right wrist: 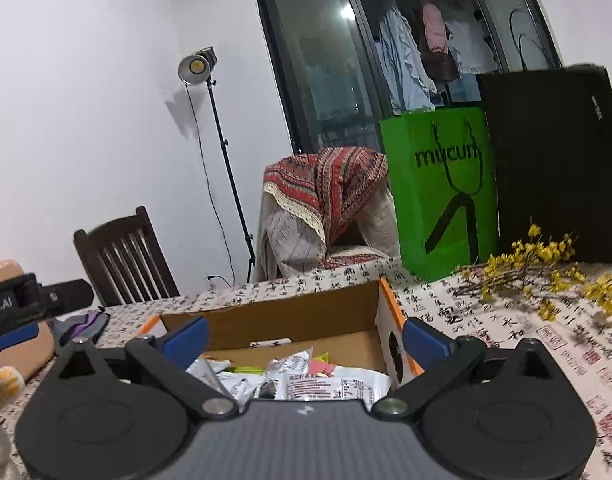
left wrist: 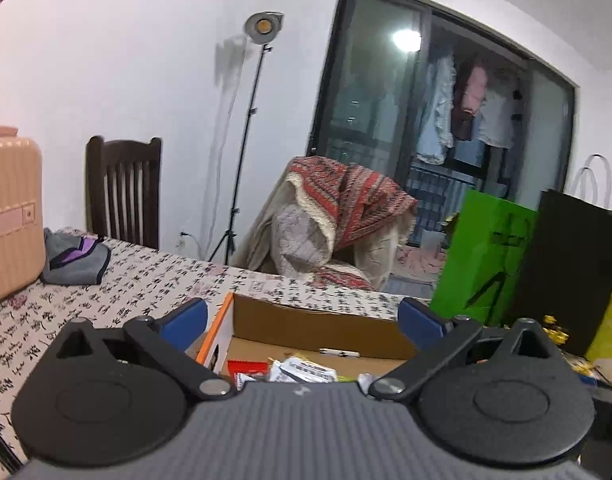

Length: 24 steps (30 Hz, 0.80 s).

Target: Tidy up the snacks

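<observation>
The left gripper [left wrist: 304, 320] is seen with its two blue pads spread as wide as they go. Nothing is held between them, and no contact with any object can be seen. Beyond and below the pads a cardboard box [left wrist: 313, 326] with an orange edge is placed on the table [left wrist: 146, 280], which is covered by a cloth printed with black characters. Inside the box several snack packets [left wrist: 302, 370] are lying in a loose pile on the bottom.

The right gripper [right wrist: 306, 336] is also fully spread, and its pads are empty. They are held above the near part of the same cardboard box [right wrist: 286, 312], apart from its walls. The snack packets [right wrist: 306, 380] are seen directly under the pads, mostly white wrappers with red print, and they are not touched.

At the left edge of the right wrist view, a part of the other gripper is visible. A green paper bag [right wrist: 441, 192] and a black bag [right wrist: 553, 160] are standing behind the box, and yellow flower branches [right wrist: 537, 268] are laid on the cloth near them.
</observation>
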Each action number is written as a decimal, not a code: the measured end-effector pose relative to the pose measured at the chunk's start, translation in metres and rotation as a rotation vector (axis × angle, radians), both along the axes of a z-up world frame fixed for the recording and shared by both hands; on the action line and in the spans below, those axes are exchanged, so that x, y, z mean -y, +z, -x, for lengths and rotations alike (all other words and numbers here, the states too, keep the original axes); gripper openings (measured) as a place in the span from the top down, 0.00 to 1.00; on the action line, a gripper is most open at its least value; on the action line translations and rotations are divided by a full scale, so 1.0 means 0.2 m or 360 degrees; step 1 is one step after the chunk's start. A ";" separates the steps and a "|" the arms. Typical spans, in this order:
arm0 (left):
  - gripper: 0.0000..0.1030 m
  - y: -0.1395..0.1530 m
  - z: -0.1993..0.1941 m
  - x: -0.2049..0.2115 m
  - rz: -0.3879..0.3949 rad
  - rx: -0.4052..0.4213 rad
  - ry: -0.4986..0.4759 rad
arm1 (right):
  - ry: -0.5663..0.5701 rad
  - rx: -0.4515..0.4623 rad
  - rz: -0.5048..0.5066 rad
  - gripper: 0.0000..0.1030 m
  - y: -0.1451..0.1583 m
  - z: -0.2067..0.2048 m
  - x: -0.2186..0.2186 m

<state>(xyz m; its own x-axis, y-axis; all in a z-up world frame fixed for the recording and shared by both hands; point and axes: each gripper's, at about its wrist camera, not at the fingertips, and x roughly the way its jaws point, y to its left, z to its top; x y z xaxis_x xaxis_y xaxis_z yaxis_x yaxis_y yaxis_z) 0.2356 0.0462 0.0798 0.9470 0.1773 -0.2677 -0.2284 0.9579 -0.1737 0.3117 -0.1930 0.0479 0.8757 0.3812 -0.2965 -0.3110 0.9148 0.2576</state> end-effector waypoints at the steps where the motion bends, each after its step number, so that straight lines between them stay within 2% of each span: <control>1: 0.00 0.01 0.03 0.01 -0.0011 0.0001 -0.0006 | 0.0000 0.0004 0.0001 0.00 0.02 0.03 0.01; 4: 0.00 0.04 0.12 0.03 -0.0048 0.0005 -0.0021 | 0.0012 0.0008 0.0010 0.00 0.06 0.10 0.05; 13: 0.00 0.05 0.45 0.03 -0.0051 -0.0002 -0.0106 | 0.0078 0.0015 0.0074 0.00 0.06 0.45 0.19; 24: 0.00 -0.10 0.85 0.06 -0.0053 -0.0031 -0.0168 | 0.0170 -0.0025 0.0169 0.00 -0.06 0.85 0.30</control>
<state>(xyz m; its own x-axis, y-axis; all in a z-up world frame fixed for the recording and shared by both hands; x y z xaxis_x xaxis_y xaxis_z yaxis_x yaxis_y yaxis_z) 0.0662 0.0337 0.0605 0.9556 0.0857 -0.2820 -0.1289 0.9820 -0.1381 0.1415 -0.2520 0.0357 0.8266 0.4380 -0.3534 -0.4050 0.8990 0.1668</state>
